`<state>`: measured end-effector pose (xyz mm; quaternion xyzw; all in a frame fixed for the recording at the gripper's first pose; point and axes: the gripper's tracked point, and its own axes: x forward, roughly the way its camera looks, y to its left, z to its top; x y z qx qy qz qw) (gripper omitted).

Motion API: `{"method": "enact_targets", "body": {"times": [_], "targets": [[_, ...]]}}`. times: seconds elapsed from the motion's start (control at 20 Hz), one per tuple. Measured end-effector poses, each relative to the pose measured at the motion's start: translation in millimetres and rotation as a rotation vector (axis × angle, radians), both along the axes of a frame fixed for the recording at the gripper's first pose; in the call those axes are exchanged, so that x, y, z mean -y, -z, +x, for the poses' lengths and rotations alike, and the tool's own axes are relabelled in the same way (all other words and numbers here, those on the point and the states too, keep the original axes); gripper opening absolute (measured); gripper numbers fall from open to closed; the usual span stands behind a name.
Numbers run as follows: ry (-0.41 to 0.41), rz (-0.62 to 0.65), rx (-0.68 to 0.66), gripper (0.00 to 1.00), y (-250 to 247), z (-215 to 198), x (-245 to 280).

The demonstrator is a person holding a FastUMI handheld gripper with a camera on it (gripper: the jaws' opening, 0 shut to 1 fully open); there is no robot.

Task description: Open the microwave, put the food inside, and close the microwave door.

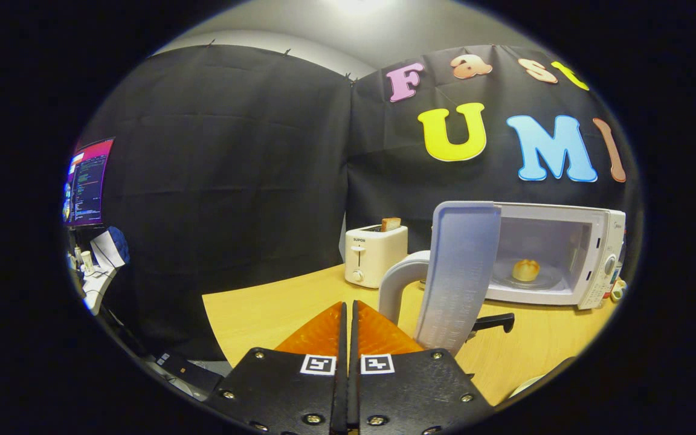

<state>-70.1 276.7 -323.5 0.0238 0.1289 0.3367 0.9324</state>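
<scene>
Your gripper (348,314) is clenched on nothing, fingers pressed together above a wooden table (251,314) walled by black cloth, a monitor (88,181) off left. Ahead you have a toaster (376,254) holding bread and a kettle (405,284); beyond, the microwave (565,257) faces you, its door (460,275) swung open edge-on, the food (525,269) on its turntable inside

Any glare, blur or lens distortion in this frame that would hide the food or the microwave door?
Gripper view: strong fisheye bends the table edge; ceiling glare up top only. Microwave door open and sharp, the bun inside evenly lit and legible. Gripper fingers closed together, empty, in focus.
</scene>
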Motion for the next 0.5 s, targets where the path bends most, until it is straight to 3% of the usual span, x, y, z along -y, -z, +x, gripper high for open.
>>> {"method": "enact_targets", "body": {"times": [0.25, 0.5], "targets": [[0.07, -0.05, 0.02, 0.01, -0.7, 10.4, 54.3], [0.204, -0.123, 0.035, 0.01, 7.0, 46.8, 118.1]]}}
